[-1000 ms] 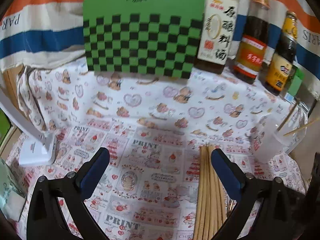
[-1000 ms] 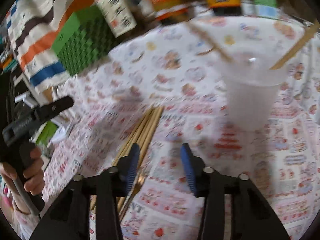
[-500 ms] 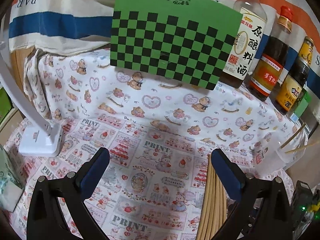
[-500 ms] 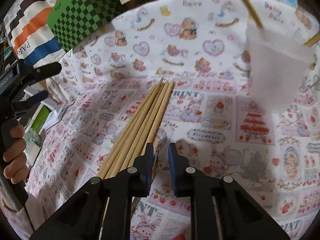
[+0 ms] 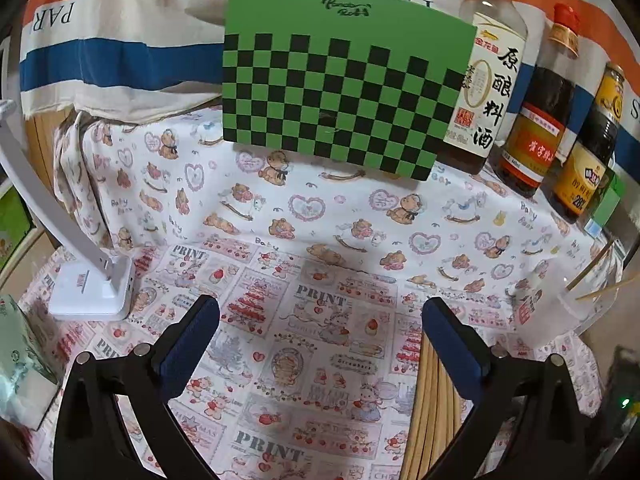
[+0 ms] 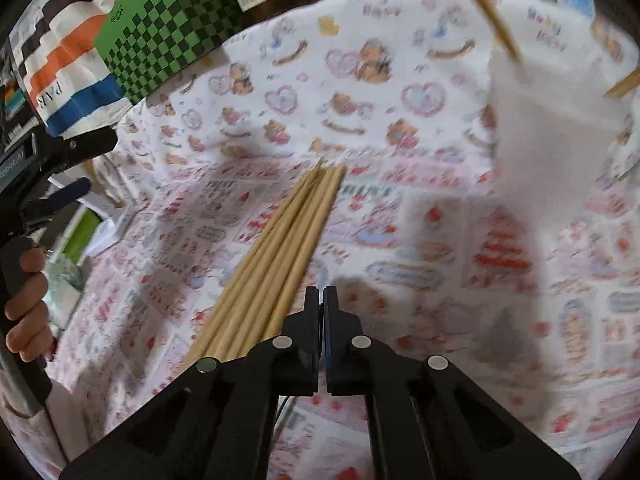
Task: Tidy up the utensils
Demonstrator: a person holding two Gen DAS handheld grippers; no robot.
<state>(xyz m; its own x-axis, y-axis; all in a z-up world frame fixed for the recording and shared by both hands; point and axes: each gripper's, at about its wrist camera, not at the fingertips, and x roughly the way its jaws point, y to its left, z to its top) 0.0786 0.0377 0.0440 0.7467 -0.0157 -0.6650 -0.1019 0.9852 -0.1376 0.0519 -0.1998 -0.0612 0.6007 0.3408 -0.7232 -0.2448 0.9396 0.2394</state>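
Left wrist view: left gripper (image 5: 320, 322) spread wide, empty; bundle of pale wooden chopsticks (image 5: 430, 408) partly hidden behind right finger, cut off at patterned tablecloth's (image 5: 320, 208) near edge, lengthwise away.

Right wrist view: blurred; right gripper (image 6: 322, 300) pressed together beside chopsticks (image 6: 280, 248), whether pinching one unclear; tips pointing toward far edge.

The right hand-held gripper (image 6: 322, 300), jaws together, sits just beside the chopsticks (image 6: 280, 252).

Both wrist views look steeply down along claws, close over tablecloth (image 5: 320, 216); shared: chopsticks (image 6: 280, 248), checkerboard (image 5: 340, 80).
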